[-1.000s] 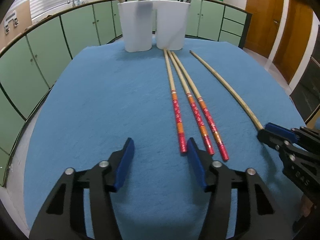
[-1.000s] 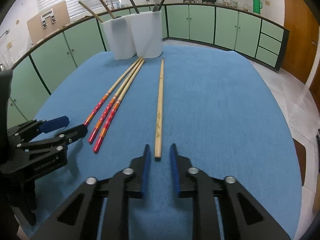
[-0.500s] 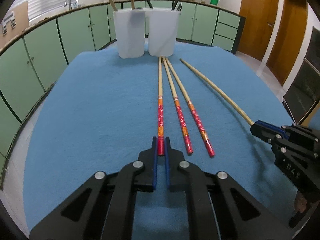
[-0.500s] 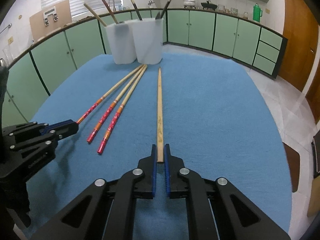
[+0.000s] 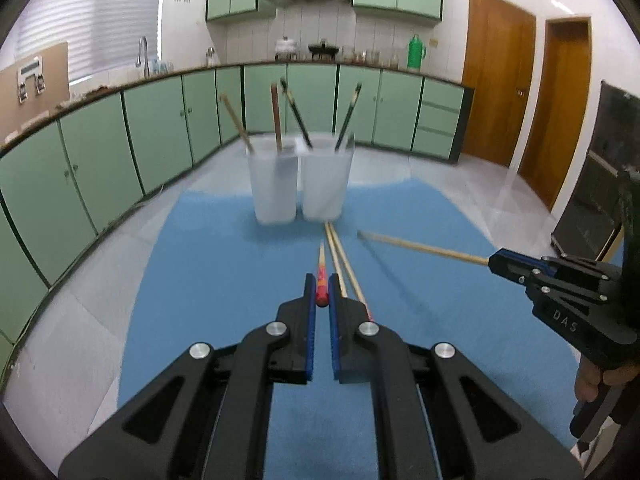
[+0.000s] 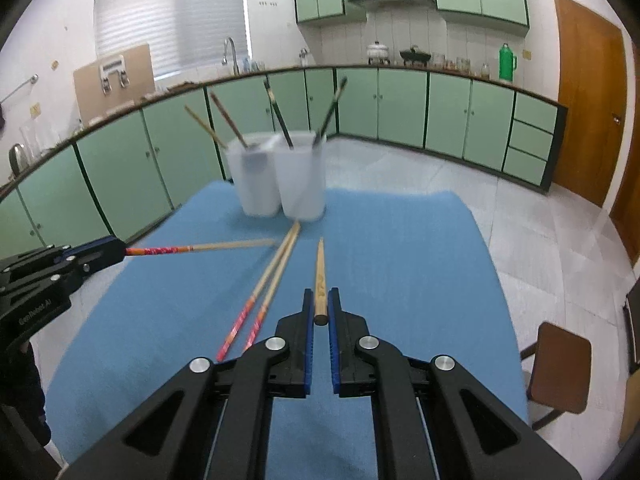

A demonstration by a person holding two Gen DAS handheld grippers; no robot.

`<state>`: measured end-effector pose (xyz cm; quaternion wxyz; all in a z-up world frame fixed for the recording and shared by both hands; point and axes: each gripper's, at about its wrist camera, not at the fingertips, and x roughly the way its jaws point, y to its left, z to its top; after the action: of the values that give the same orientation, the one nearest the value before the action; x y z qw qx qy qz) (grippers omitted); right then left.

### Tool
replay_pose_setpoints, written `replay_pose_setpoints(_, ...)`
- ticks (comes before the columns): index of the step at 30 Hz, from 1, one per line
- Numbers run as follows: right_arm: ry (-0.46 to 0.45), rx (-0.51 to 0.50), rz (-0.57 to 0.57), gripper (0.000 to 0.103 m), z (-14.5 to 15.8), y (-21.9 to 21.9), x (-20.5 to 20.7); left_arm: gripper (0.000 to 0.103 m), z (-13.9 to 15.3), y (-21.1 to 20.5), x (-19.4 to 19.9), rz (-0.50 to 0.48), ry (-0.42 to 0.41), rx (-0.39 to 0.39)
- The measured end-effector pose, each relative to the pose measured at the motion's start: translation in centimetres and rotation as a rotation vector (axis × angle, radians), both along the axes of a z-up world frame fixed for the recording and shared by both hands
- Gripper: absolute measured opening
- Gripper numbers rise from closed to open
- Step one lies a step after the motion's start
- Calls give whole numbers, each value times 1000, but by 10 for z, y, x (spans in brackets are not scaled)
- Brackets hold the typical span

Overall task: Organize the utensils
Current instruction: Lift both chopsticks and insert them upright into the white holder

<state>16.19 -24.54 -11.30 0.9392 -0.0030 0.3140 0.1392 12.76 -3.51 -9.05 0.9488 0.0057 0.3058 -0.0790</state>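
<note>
**Both grippers hold a chopstick above the blue cloth**

Nearest in the left wrist view, the left gripper (image 5: 322, 300) has its blue-padded jaws clamped on the butt of a red-handled chopstick (image 5: 321, 276), which points away up the centre of the frame, foreshortened to a short stub. In the right wrist view the right gripper (image 6: 320, 308) is pinched the same way on a plain wooden chopstick (image 6: 319, 276) with a faint mark on its shaft. Each held stick shows better from the other camera: the red-handled one juts rightward from the left gripper at mid-left of the right view, its far tip blurred.

Under them spreads a blue cloth (image 6: 400, 280), fine-woven and matte, covering the table. Two more red-handled chopsticks (image 6: 266, 288) lie on it side by side, left of centre in the right view; in the left view their painted ends are hidden behind the gripper finger.

Further on, at the cloth's far edge near mid-frame, stand two white translucent cups (image 6: 280, 176), touching, smeared by motion blur. Dark and wooden chopsticks (image 6: 280, 116) lean out of them; what sits lower inside is hard to make out.

Beyond lie a pale tiled floor (image 6: 400, 168), a curving run of green cabinets (image 6: 400, 104), a faucet (image 6: 230, 52), a green thermos (image 6: 506, 62) and brown wooden doors (image 5: 500, 88). A brown stool (image 6: 560, 368) is cut off at lower right.
</note>
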Motion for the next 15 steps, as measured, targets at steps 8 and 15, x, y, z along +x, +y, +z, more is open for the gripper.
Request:
replay_pose_setpoints(8, -57, 33, 32, 7, 49, 1, 11, 5, 51, -3, 2, -33, -112, -9)
replay_pose_setpoints(15, -73, 53, 58, 7, 86, 6, 30, 5, 71, -7, 10, -67, -138, -29)
